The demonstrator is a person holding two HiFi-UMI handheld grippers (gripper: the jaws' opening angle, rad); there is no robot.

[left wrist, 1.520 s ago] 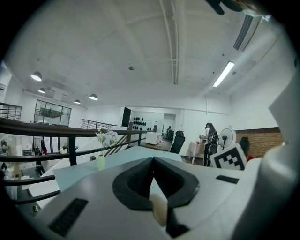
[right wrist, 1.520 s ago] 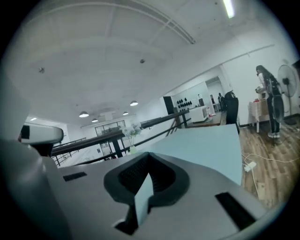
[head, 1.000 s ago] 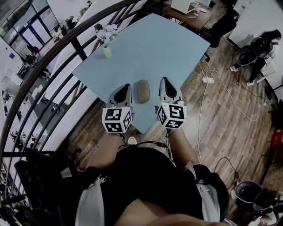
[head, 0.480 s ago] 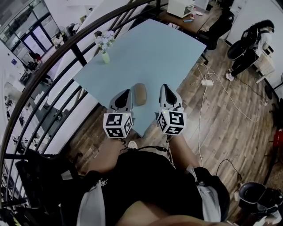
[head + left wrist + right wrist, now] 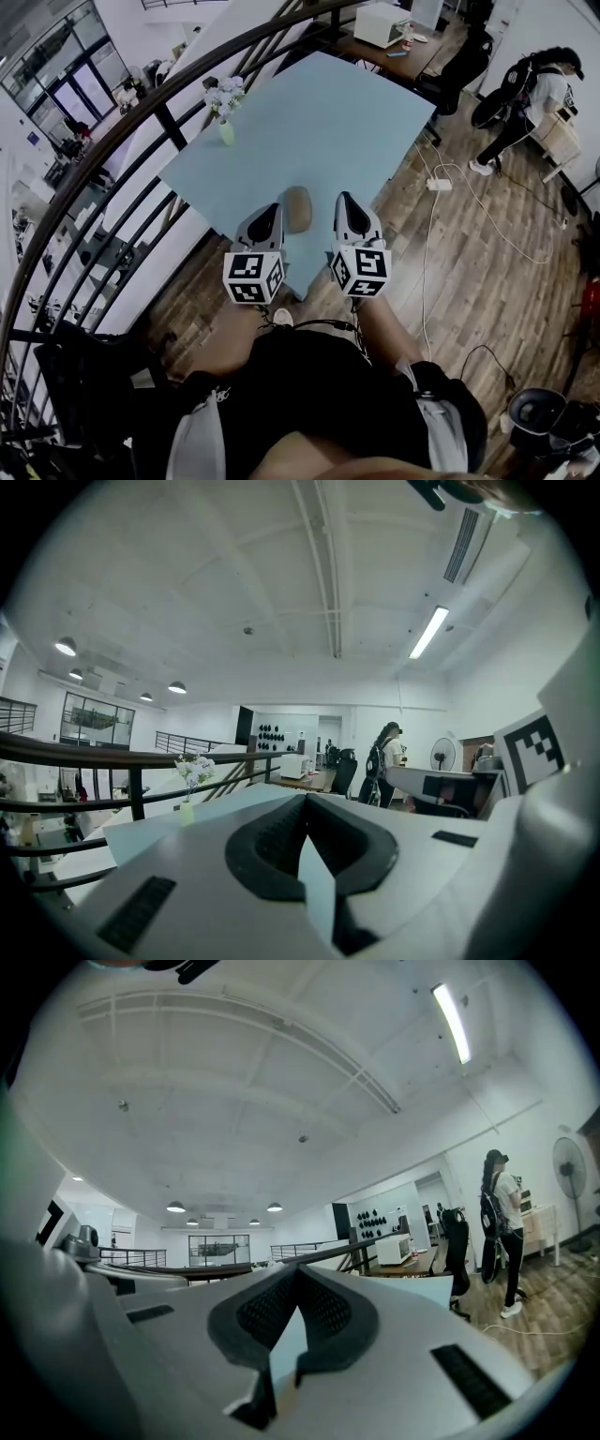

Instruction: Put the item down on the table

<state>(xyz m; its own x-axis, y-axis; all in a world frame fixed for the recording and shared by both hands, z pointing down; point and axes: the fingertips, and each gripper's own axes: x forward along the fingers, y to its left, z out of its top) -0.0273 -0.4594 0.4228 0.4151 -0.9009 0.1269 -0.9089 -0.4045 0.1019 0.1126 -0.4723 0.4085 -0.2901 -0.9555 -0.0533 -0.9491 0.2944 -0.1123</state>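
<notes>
Down on the table it sits: the tan-grey oval item (image 5: 298, 208), smooth and pebble-shaped, lies flat on the pale blue tabletop (image 5: 319, 122) close to the table's near corner, and neither tool is touching it. At its 8 o'clock is the left gripper (image 5: 272, 210), grey-bodied with its black-and-white marker cube trailing behind, tip just beside the item; look down its own view and the dark ribbed pads meet at the tip with nothing between them, only a sliver of blue table showing through the gap below. At the item's 3 o'clock, a little further off, is the right gripper (image 5: 343, 198), and it's the same story there: jaws fully together, gripping nothing. Both tools point toward 12 o'clock, out across the table. Pull back and at 11 o'clock on the far side of the table stands a small pale green vase of white flowers (image 5: 225, 98), well away from the item. A black metal railing (image 5: 172, 136) sweeps round the table's left side from 7 up to 12 o'clock. At 1 o'clock, past the far edge, a white box (image 5: 380, 22) sits on a wooden desk. Off at 2 o'clock a person in dark clothes (image 5: 539, 86) stands on the brown plank floor (image 5: 469, 262), and a white power strip (image 5: 439, 184) lies there with its cable trailing.
</notes>
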